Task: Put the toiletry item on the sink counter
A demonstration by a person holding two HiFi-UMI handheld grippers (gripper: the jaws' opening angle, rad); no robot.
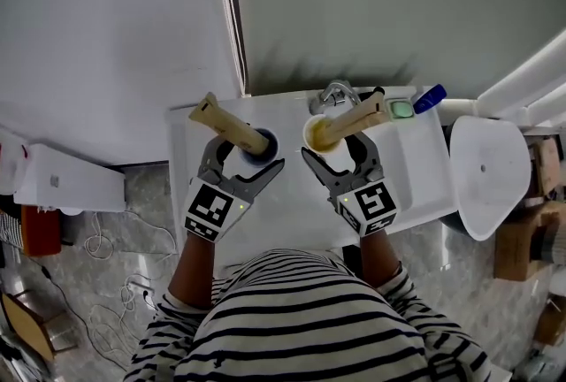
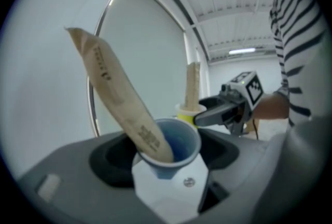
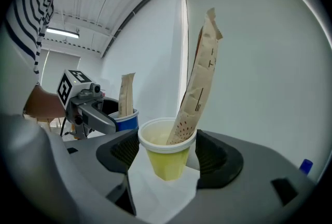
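Observation:
My left gripper (image 1: 252,152) is shut on a blue cup (image 1: 265,142) that holds a tan paper-wrapped toiletry packet (image 1: 225,124) leaning up and to the left. In the left gripper view the blue cup (image 2: 174,146) sits between the jaws with the packet (image 2: 114,98) sticking out. My right gripper (image 1: 332,146) is shut on a yellow cup (image 1: 317,133) with a second tan packet (image 1: 361,114) in it. The right gripper view shows this yellow cup (image 3: 166,151) and its packet (image 3: 199,88) upright between the jaws. Both cups are over the white sink counter (image 1: 292,212), side by side.
A chrome faucet (image 1: 334,94) stands at the counter's back edge. A green soap dish (image 1: 402,109) and a blue item (image 1: 429,97) lie at the back right. A white toilet (image 1: 486,177) is right of the counter. Cables lie on the floor at the left (image 1: 115,239).

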